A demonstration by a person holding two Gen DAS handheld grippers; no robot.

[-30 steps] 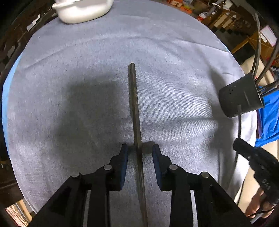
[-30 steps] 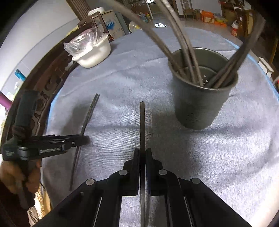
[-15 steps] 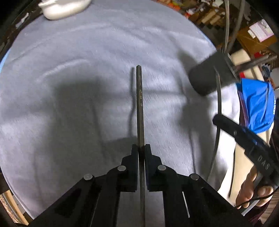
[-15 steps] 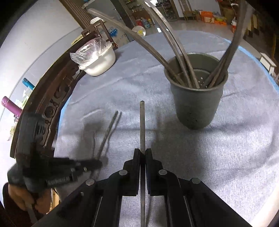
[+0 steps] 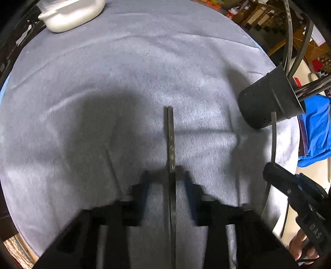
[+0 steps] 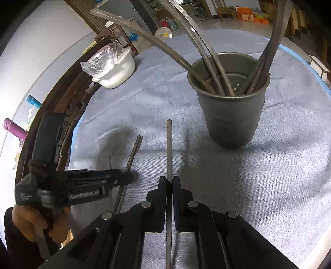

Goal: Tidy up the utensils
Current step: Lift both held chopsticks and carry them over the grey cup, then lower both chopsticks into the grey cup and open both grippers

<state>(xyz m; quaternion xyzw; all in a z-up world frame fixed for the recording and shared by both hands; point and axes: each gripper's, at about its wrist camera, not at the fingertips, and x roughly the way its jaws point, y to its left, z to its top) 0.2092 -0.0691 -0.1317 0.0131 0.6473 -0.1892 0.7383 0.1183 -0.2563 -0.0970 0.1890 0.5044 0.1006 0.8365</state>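
Observation:
A dark chopstick lies on the grey cloth between the spread, blurred fingers of my left gripper, which is open around it. The same chopstick and the left gripper show in the right wrist view at the left. My right gripper is shut on another dark chopstick, held above the cloth. A dark perforated utensil holder with several chopsticks stands ahead and to the right of it. The holder also shows at the right of the left wrist view.
A white bowl covered with plastic film stands at the far left of the round table; it also shows in the left wrist view. A carved wooden rim edges the table. Blue fabric hangs off the right side.
My left gripper was open, shut on the chopstick half a second ago, and is open again now. The right gripper drew back a little from the holder.

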